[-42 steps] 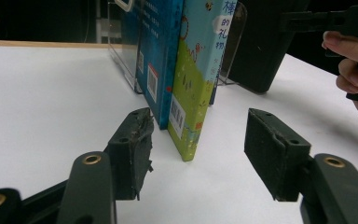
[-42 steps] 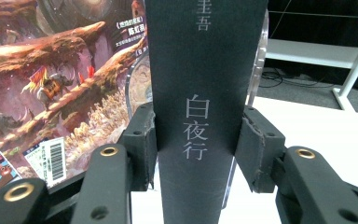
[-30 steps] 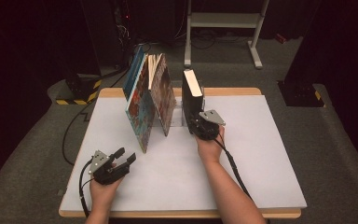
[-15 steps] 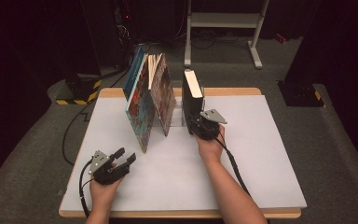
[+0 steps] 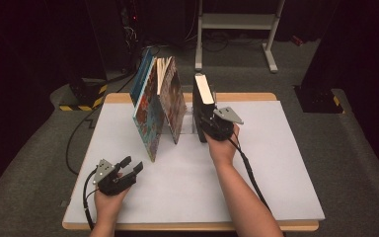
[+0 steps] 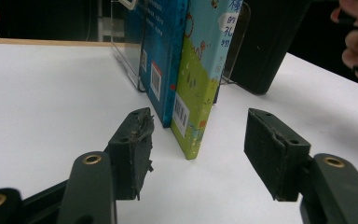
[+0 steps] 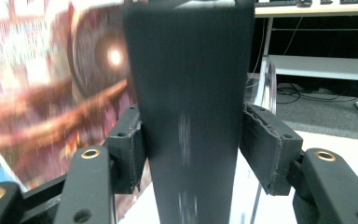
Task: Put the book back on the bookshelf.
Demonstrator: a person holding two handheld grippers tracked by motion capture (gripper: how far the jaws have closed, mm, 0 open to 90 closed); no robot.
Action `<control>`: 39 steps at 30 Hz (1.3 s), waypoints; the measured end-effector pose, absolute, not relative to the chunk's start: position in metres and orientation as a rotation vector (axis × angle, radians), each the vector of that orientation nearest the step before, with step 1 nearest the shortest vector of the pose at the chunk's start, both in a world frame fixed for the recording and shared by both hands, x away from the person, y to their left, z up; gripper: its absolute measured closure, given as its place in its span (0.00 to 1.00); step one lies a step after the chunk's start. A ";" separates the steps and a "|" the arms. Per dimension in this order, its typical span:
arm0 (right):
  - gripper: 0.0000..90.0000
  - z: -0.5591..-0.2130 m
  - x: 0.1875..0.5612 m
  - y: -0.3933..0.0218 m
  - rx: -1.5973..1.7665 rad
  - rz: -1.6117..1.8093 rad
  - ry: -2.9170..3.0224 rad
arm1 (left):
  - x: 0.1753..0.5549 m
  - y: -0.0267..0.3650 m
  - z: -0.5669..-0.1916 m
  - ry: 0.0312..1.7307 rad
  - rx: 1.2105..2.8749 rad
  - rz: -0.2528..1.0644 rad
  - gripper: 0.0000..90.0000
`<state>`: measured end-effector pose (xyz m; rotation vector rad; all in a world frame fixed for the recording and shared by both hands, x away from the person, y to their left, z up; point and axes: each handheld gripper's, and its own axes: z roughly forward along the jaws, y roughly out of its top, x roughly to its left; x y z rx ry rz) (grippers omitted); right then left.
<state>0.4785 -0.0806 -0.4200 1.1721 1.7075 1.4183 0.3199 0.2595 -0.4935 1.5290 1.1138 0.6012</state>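
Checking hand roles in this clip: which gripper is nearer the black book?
Right. The right gripper has its jaws around the upright black book; the left gripper hovers near the table's front-left, well apart from it.

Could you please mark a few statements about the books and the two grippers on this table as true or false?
1. The black book stands upright between the right gripper's jaws. True.
2. The left gripper holds a colourful book. False: its jaws are open with nothing between them, and it rests low near the table's front edge.
3. The colourful books lean to the left of the black book in the high view. True.
4. The black book lies flat on the table. False: it stands on end, spine toward the right gripper.
5. The right gripper's jaws have just been opening, with the black book between them. True.
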 end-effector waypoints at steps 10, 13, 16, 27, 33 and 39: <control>0.59 -0.394 0.494 -0.071 1.217 1.309 1.673 | 0.319 0.262 -0.495 1.121 1.526 0.597 0.46; 0.60 -0.393 0.496 -0.075 1.226 1.304 1.658 | 0.320 0.262 -0.495 1.123 1.527 0.597 0.46; 0.60 -0.391 0.497 -0.074 1.206 1.297 1.662 | 0.320 0.262 -0.495 1.124 1.527 0.594 0.46; 0.60 -0.375 0.504 -0.064 1.147 1.278 1.608 | 0.320 0.261 -0.496 1.119 1.531 0.592 0.46; 0.60 -0.390 0.514 -0.063 1.179 1.276 1.627 | 0.319 0.263 -0.496 1.121 1.531 0.594 0.46; 0.58 -0.401 0.507 -0.069 1.185 1.314 1.608 | 0.319 0.262 -0.496 1.120 1.531 0.592 0.46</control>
